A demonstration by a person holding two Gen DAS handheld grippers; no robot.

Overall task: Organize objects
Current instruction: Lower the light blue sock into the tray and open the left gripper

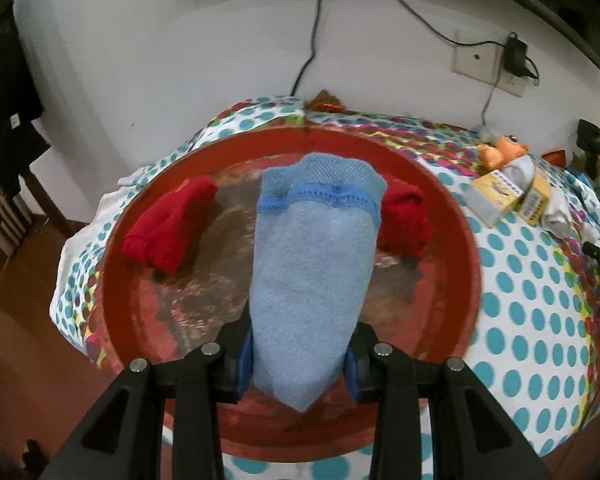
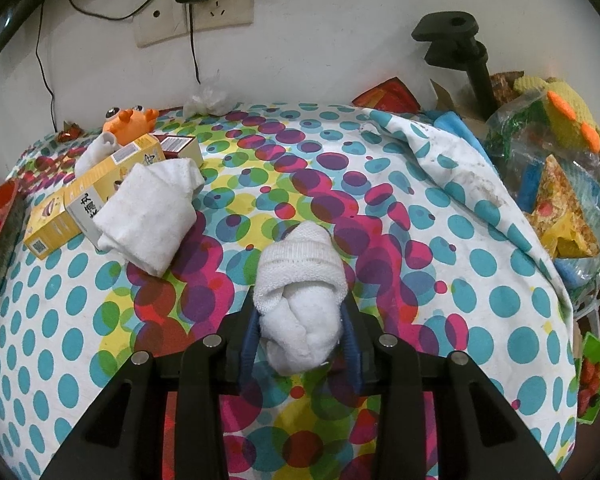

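Both tongs are clenched on rolled socks: the left gripper [image 1: 300,364] grasps a light blue sock bundle [image 1: 314,264] and holds it over the red tray [image 1: 456,280], while the right gripper [image 2: 300,344] pinches a white sock bundle [image 2: 300,300] above the dotted tablecloth [image 2: 440,320]. Two red sock bundles [image 1: 164,226] already lie in the tray, one to each side of the blue one, so the sorting looks partly done. By my reading the blue bundle is about to join them, though it is not yet set down. What remains, as far as can be seen, is the white bundle in hand and another white sock [image 2: 148,216] lying partly on a yellow box [image 2: 76,200]. Whether the orange toy [image 2: 126,120] also belongs in the tray, I cannot tell.
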